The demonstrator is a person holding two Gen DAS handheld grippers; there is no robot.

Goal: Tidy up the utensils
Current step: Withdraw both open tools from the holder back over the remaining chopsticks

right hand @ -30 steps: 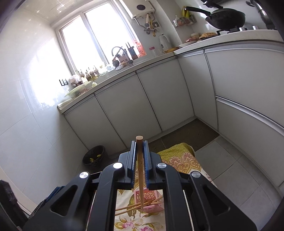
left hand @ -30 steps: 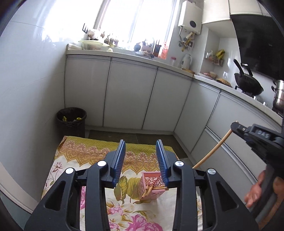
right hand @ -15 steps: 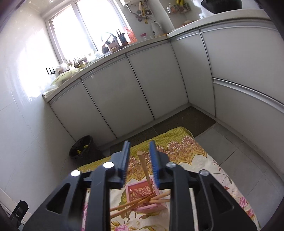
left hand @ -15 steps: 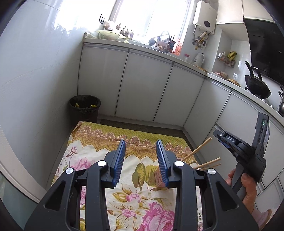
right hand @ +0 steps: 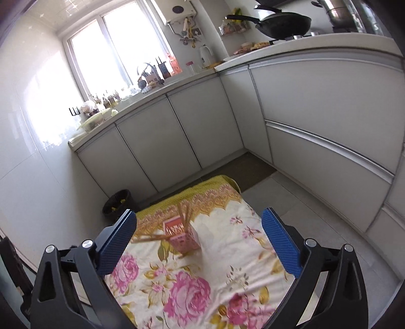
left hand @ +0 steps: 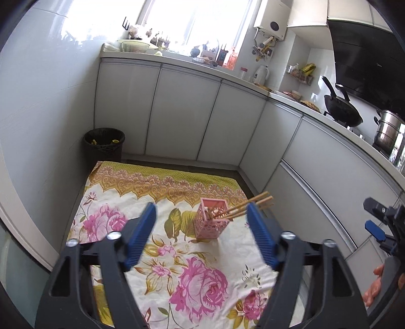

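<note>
While both sets of jaws are opening wide and empty, the left gripper [left hand: 201,222] frames a pink holder [left hand: 212,219] of chopsticks [left hand: 244,205]; the right gripper [right hand: 198,234] hovers before it on the floral cloth [right hand: 227,255].

Bright daylight from blown-out window [left hand: 192,22], fisheye-bent edges, slight blur below

A pink lattice-cut holder [left hand: 212,219] of tan chopsticks [left hand: 244,205] stands on a cream cloth [left hand: 202,273] printed with pink roses. Its border is yellow-green.

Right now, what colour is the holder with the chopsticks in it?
Pink, with a cut-out lattice pattern; the holder shows best in the left wrist view.
</note>
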